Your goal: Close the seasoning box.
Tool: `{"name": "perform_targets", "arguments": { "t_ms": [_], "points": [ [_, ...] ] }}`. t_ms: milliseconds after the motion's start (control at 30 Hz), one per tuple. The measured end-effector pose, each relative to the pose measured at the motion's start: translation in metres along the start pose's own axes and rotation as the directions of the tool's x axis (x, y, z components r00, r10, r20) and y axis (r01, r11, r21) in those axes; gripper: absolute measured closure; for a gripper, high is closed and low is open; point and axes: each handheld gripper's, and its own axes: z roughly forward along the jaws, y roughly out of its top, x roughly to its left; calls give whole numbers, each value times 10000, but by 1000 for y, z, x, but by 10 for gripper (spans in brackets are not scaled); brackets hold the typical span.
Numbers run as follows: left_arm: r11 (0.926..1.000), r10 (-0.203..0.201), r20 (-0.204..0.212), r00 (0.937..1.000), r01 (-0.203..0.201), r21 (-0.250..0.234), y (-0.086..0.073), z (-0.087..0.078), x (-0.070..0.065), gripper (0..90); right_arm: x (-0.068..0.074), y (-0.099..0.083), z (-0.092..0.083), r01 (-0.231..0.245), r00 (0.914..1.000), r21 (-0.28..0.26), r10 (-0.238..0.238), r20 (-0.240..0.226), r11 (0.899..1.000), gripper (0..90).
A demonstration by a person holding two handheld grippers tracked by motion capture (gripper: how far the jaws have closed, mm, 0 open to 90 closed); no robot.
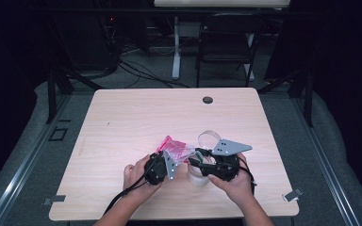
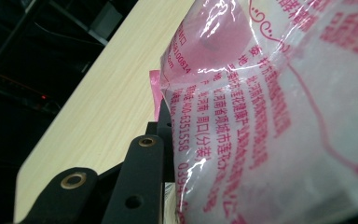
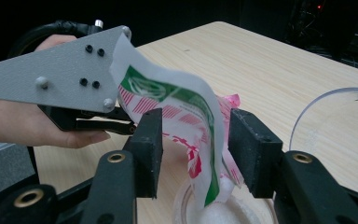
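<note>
A clear plastic bag [image 1: 176, 149] with pink print is held up over the table. My left gripper [image 1: 173, 159] is shut on it. In the left gripper view the bag [image 2: 270, 116] presses against the one jaw that shows and hides the other. My right gripper [image 3: 198, 140] stands open, and a torn flap of the bag [image 3: 186, 107] with green and red print hangs loose between its pads [image 3: 149, 140]. Below the flap stands a clear round jar [image 3: 182, 207] with white stuff in it. In the high view the jar [image 1: 199, 178] sits under my right gripper [image 1: 194, 161].
A clear round lid [image 1: 209, 137] lies just beyond the grippers, and shows at the right of the right gripper view [image 3: 326, 121]. The light wooden table [image 1: 136, 117] has a dark grommet [image 1: 208, 100] near its far edge. A black chair [image 1: 226, 42] stands behind it.
</note>
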Motion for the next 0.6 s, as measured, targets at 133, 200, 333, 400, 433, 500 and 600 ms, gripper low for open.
{"name": "perform_targets", "arguments": {
  "t_ms": [133,200,333,400,433,500,600],
  "points": [
    [9995,-309,192,9993,309,28,-2,1,0,760,1,2,-2,13,10000,-97,-14,-17,10000,514],
    [9982,-603,354,9975,604,-21,-3,2,1,760,2,3,-2,43,10000,-110,-43,-24,9999,505],
    [9965,-841,520,9951,840,36,-6,1,3,760,3,4,-3,37,9999,-131,-38,-107,9999,497],
    [9947,-1026,617,9928,1022,86,-7,1,4,761,2,5,-3,-41,9999,-176,39,-137,9998,486],
    [9947,-1026,617,9928,1022,86,-7,1,4,760,2,5,-3,-41,9999,-176,39,-137,9998,486],
    [9949,-1013,641,9928,1009,89,-7,0,6,761,2,4,-5,-68,9998,-262,64,-183,9996,485],
    [9940,-1091,695,9916,1087,92,-8,-1,8,761,1,3,-6,-115,9996,-318,107,-258,9994,483]
  ]
}}
